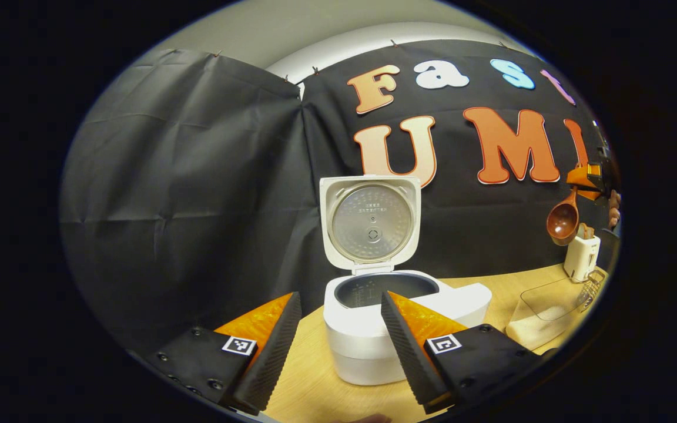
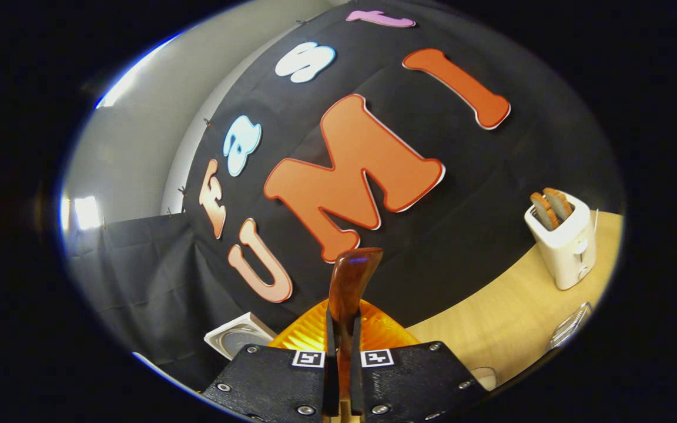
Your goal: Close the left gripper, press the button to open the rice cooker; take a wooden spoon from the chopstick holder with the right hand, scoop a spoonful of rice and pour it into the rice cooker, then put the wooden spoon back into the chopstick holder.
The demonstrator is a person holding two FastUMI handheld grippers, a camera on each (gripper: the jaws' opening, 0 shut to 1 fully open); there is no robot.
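The white rice cooker [image 1: 374, 346] stands on the wooden table with its lid [image 1: 371, 222] raised upright and the dark inner pot showing. My left gripper [image 1: 339, 299] is open, a finger on each side of the cooker's near rim, touching nothing. Far off at the right edge, my right gripper [image 1: 584, 179] holds the wooden spoon [image 1: 563, 222] in the air, bowl hanging down above the toaster. In the right gripper view my right gripper [image 2: 342, 320] is shut on the spoon's handle [image 2: 350, 282], which sticks up between the fingers. The cooker's lid [image 2: 238, 339] peeks in at the lower left.
A white toaster [image 2: 565, 241] with bread slices stands at the table's back right [image 1: 580, 257]. A clear container [image 1: 541, 320] with white rice sits right of the cooker. A wire holder [image 1: 592, 286] stands beside it, its rim [image 2: 570, 326] at the right edge. A hand [image 1: 613, 210] shows behind the spoon.
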